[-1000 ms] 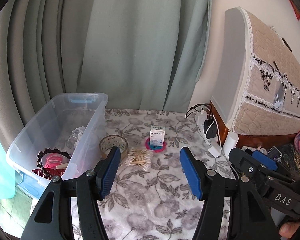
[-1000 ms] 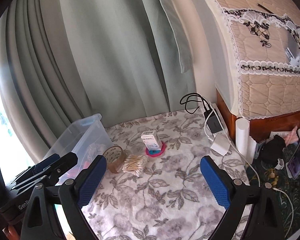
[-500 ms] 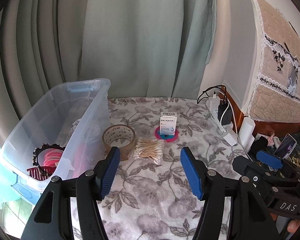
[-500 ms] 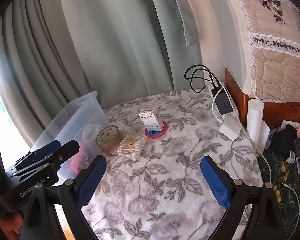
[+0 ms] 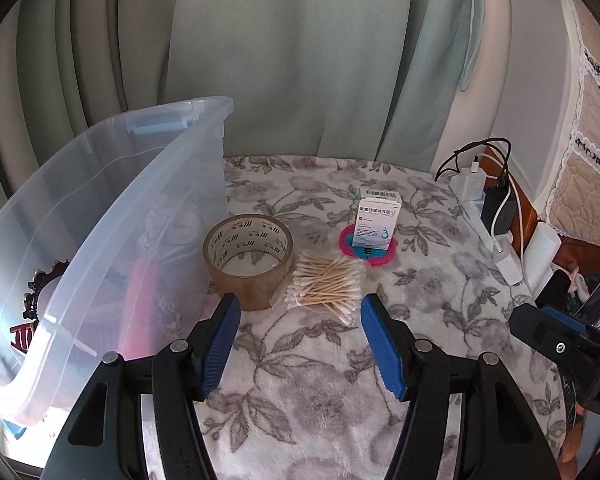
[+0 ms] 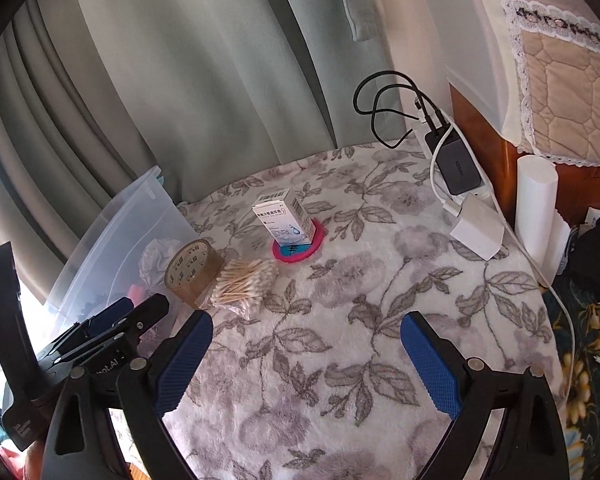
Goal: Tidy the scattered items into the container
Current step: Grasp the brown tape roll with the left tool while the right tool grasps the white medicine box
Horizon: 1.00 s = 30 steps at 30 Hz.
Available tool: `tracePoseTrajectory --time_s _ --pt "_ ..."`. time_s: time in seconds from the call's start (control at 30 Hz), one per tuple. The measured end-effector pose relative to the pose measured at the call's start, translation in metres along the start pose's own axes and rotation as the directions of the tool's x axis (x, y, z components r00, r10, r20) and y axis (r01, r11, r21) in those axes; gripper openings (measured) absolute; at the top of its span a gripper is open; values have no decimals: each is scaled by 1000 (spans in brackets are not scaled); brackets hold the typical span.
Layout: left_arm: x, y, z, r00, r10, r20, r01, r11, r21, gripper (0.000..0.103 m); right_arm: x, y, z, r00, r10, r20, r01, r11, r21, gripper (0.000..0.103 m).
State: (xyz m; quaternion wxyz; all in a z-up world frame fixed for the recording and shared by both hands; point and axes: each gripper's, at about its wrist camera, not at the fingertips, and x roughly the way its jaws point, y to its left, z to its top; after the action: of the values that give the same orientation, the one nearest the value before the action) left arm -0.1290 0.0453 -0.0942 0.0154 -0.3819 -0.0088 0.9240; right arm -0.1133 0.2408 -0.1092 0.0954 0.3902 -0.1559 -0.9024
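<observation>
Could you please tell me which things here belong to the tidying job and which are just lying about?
For the job: clear bin, tape roll, cotton swabs, small box, pink disc under it.

Just lying about: chargers and cables, white roll, curtain.

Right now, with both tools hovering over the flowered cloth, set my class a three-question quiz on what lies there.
1. True or false: the small box stands on the pink disc.
2. What touches the tape roll on its right? A) charger B) cotton swabs C) box
3. Fill in: the left tool is ____ and holds nothing.

Key: 1 true; 2 B; 3 open. The right tool is open too, and the clear bin already holds some items.
</observation>
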Motion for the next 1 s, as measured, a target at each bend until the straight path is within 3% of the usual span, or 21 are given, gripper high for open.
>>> tracePoseTrajectory --time_s 0.17,0.63,1.0 --pt "30 7 8 1000 6 -24 -7 1000 -10 64 30 3 10 999 7 -42 -8 999 -31 97" --pt "95 15 29 997 -18 -79 15 999 -38 64 101 11 50 998 30 -54 -34 996 -82 97" --pt "124 12 35 994 30 -106 -33 999 -25 64 145 23 69 996 64 -60 -70 992 -103 97"
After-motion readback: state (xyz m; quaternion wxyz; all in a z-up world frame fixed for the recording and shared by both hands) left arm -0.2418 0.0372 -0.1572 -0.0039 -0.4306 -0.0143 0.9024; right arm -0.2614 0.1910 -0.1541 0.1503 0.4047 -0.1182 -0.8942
